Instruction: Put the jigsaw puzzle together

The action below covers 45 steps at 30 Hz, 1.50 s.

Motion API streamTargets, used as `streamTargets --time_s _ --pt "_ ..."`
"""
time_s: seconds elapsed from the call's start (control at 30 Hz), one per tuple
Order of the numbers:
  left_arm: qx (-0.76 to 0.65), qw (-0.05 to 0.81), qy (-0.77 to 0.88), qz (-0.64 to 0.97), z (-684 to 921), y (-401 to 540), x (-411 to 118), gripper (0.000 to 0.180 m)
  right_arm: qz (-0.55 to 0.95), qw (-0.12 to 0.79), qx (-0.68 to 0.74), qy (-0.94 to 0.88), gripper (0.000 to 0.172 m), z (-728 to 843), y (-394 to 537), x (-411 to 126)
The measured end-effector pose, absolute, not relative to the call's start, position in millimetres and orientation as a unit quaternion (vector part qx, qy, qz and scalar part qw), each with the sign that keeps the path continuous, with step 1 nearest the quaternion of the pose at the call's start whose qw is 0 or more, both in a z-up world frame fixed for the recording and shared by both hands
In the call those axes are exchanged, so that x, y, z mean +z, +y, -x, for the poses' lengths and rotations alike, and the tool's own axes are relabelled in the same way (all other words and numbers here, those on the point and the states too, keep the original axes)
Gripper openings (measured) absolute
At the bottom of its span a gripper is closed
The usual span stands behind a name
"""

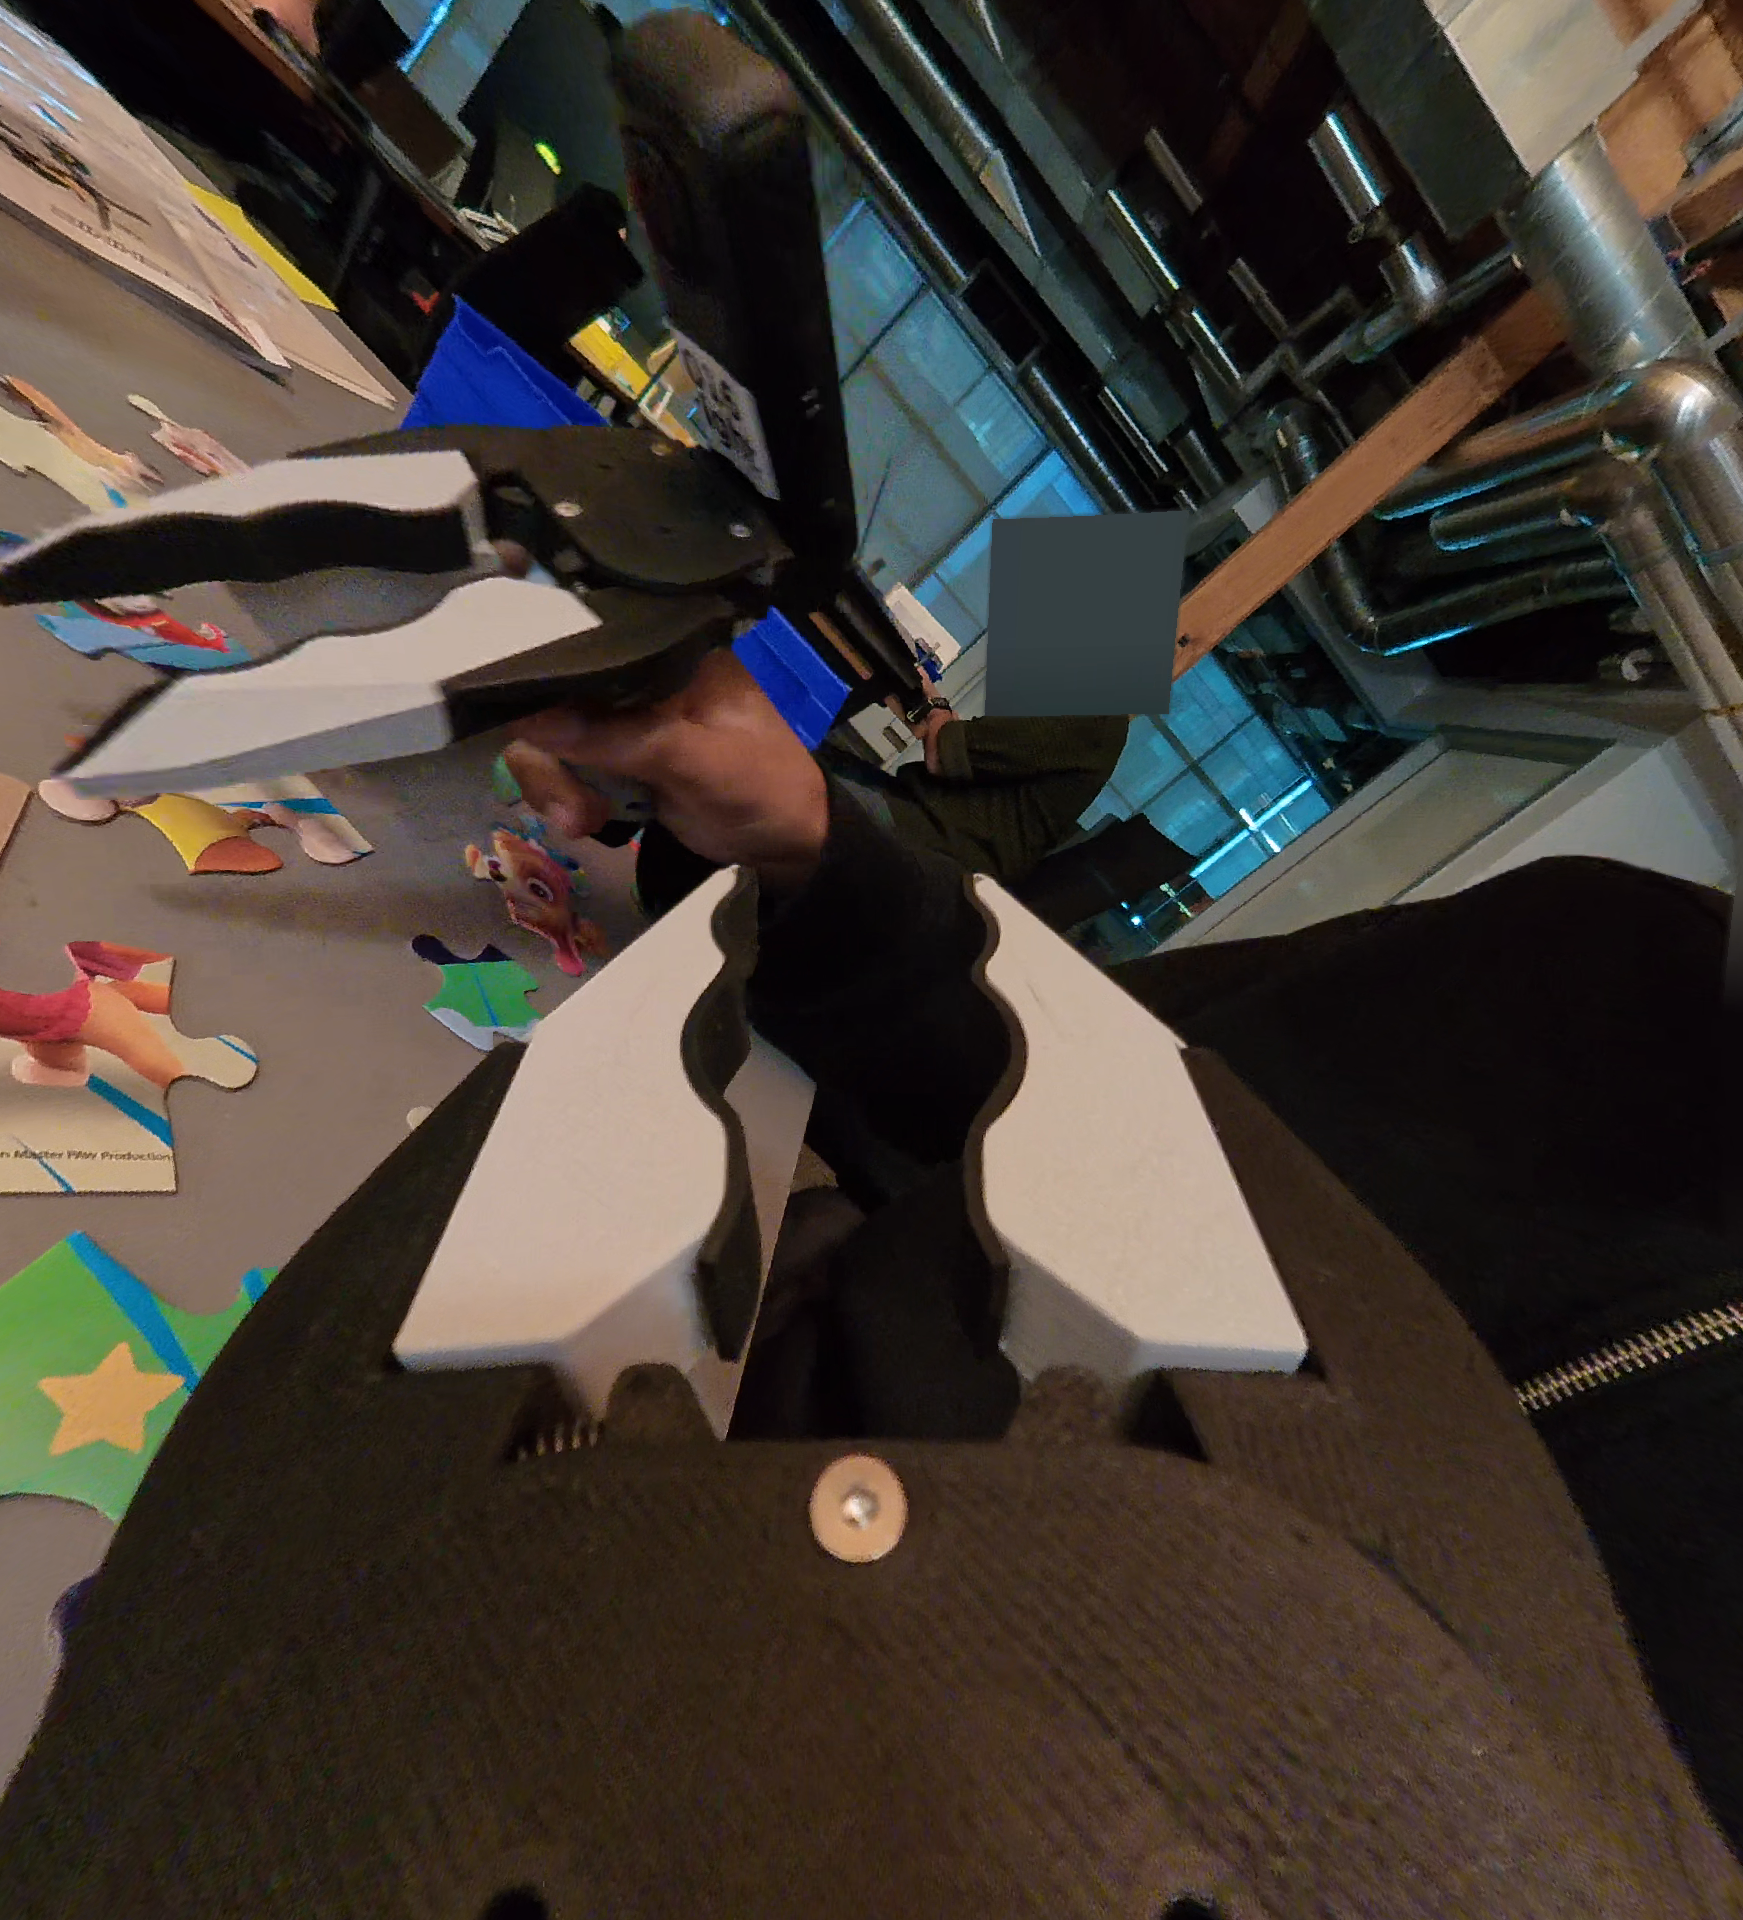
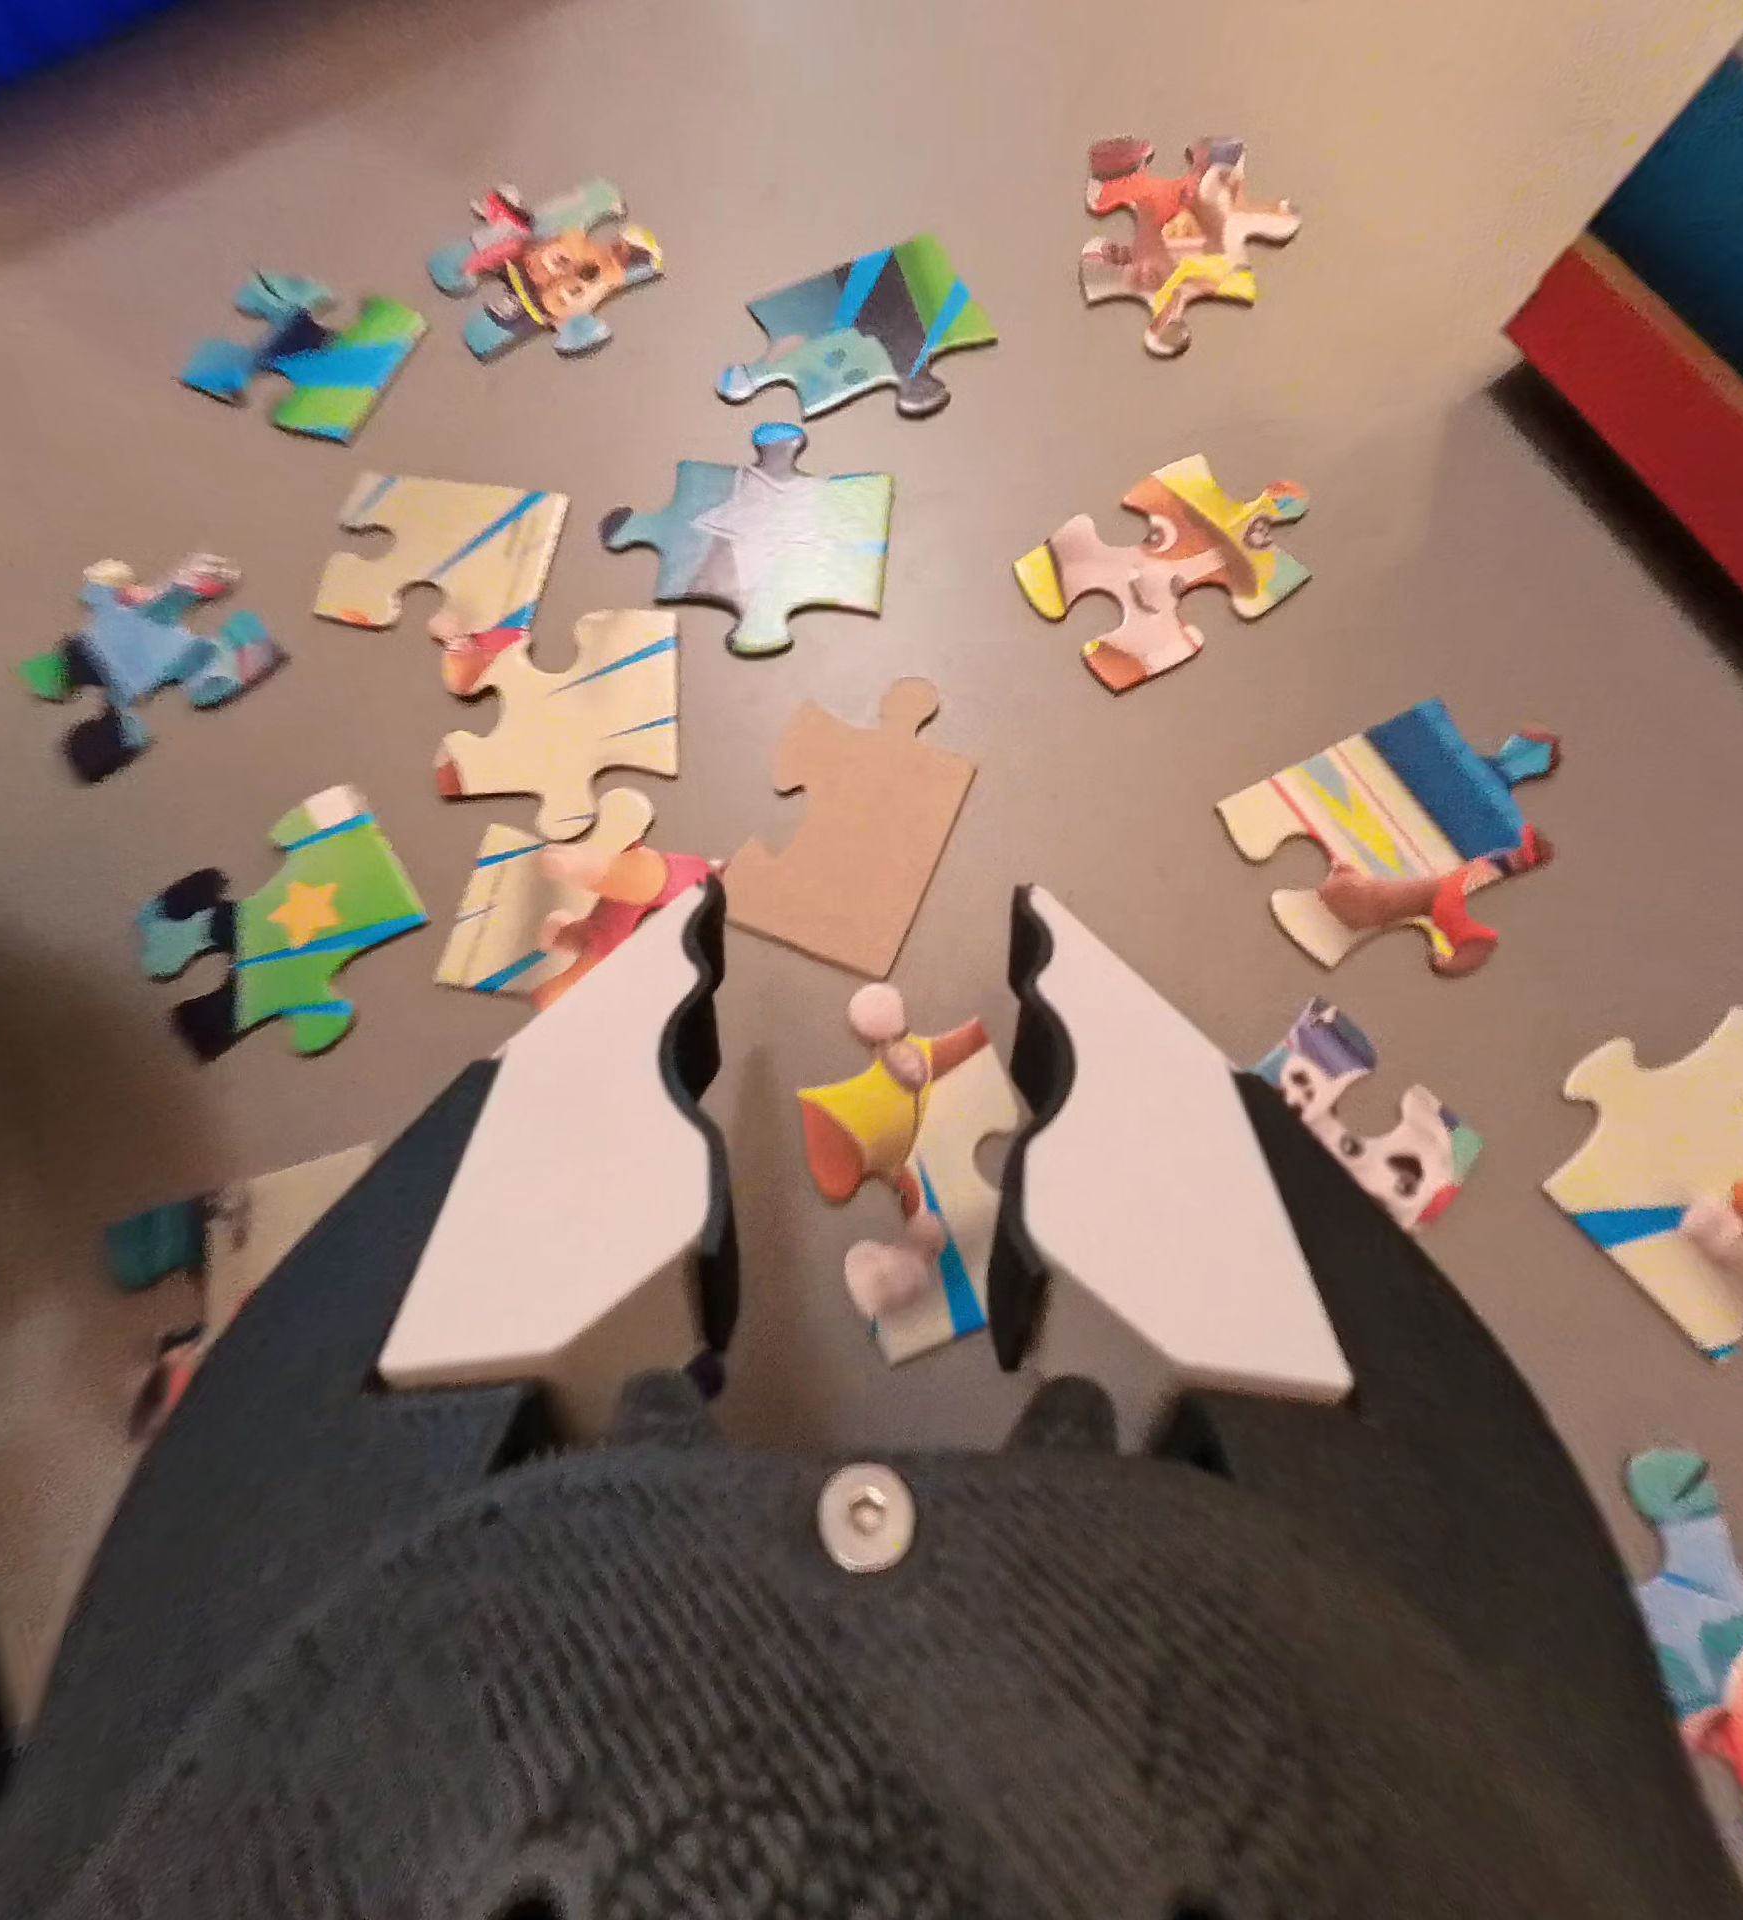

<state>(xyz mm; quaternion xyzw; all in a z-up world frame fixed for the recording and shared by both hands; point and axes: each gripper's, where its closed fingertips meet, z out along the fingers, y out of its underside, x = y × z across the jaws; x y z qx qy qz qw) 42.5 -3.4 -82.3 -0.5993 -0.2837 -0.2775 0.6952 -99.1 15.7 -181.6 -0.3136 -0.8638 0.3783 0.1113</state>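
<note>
Grey table (image 2: 1106,436) | R hand-held gripper (image 2: 867,904) wide open, empty, above puzzle pieces | L hand-held gripper (image 1: 856,883) part-open, empty

The left gripper (image 1: 862,894) is pointing up and away from the desk, its 2 fingers (image 1: 586,1143) standing apart with only a dark sleeve (image 1: 877,1039) behind the gap. The right gripper (image 2: 862,904) is angling down over the desk, jaws spread wide and pressing on nothing. A hand (image 1: 701,769) is gripping it from beneath.
</note>
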Motion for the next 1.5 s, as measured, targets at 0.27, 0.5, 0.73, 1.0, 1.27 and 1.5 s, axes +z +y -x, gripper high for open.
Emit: streamTargets --time_s 0.27,0.5,0.73,1.0,1.27,1.5 --pt "-0.250 0.698 -0.299 0.600 -32.8 -16.8 -88.4 0.034 0.341 0.129 0.304 -0.880 0.053 114.7 -0.6 -209.1" --pt "-0.261 0.707 -0.309 0.580 -26.2 -26.1 -93.2 0.034 0.351 0.125 0.312 -0.874 0.032 117.5 -0.6 -208.5" --pt "-0.239 0.722 -0.331 0.559 -12.9 -43.4 -92.0 0.037 0.285 0.167 0.369 -0.869 0.031 112.5 -13.2 -176.7" --pt "-0.221 0.752 -0.413 0.463 22.4 -76.6 -93.3 0.052 0.130 0.183 0.496 -0.839 0.031 50.3 -53.2 -111.1" --pt "-0.227 0.754 -0.408 0.462 18.7 -73.3 -93.3 0.000 0.083 0.221 0.517 -0.822 0.032 22.6 -63.0 -96.2" --pt "-0.211 0.806 -0.351 0.427 11.8 -87.3 -64.9 0.000 0.190 0.023 0.613 -0.767 0.037 12.4 -54.2 -73.5"
